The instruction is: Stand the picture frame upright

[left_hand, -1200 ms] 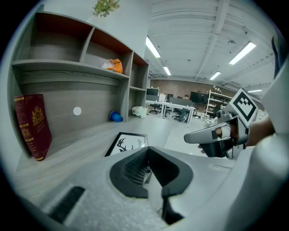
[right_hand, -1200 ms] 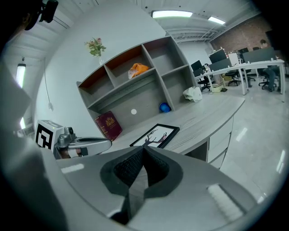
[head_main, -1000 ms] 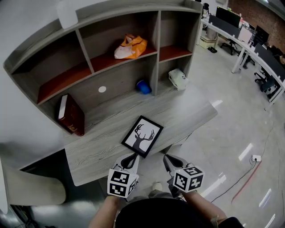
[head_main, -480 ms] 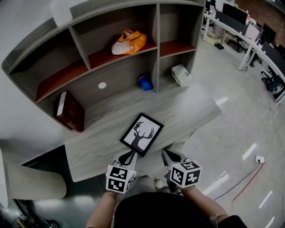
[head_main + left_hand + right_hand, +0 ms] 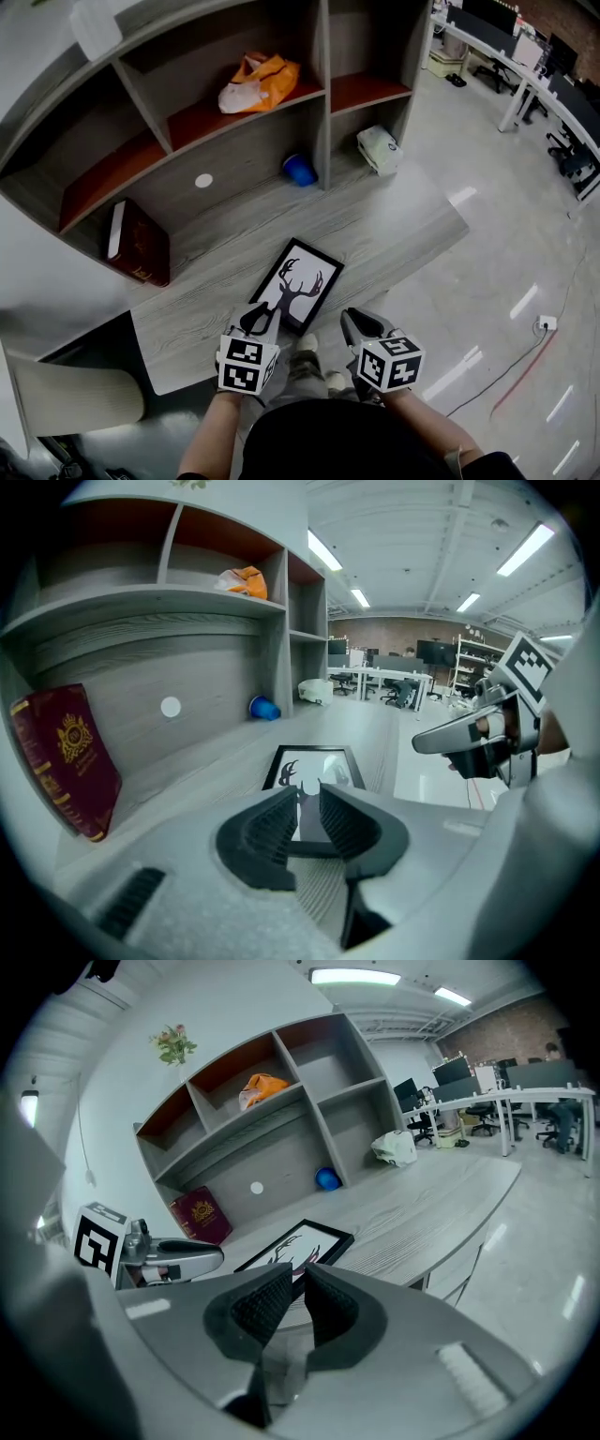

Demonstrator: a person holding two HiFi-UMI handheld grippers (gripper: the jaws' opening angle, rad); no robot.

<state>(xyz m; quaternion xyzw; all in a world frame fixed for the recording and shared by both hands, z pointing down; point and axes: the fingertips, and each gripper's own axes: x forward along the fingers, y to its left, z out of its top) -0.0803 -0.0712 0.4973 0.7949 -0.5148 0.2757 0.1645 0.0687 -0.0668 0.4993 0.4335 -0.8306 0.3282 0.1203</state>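
Note:
The picture frame (image 5: pixel 300 284), black with a deer silhouette, lies flat on the grey desk (image 5: pixel 403 230) near its front edge. My left gripper (image 5: pixel 259 322) sits at the frame's near-left edge. In the left gripper view the frame (image 5: pixel 330 761) shows just past the left gripper (image 5: pixel 307 795). Its jaws have just been opening and stand a little apart with nothing between them. My right gripper (image 5: pixel 360 324) hovers off the desk's front edge, right of the frame's near corner. The right gripper (image 5: pixel 298 1279) has also just been opening, with a narrow empty gap; the frame (image 5: pixel 302 1239) lies beyond.
A shelf unit (image 5: pixel 323 94) stands at the desk's back. It holds an orange bag (image 5: pixel 251 82), a blue cup (image 5: pixel 300 171) and a white bundle (image 5: pixel 380 150). A red book (image 5: pixel 141 246) leans at the left. A chair (image 5: pixel 66 398) is at lower left.
Both grippers have come forward toward the frame. The left one's tips now reach the frame's near-left edge.

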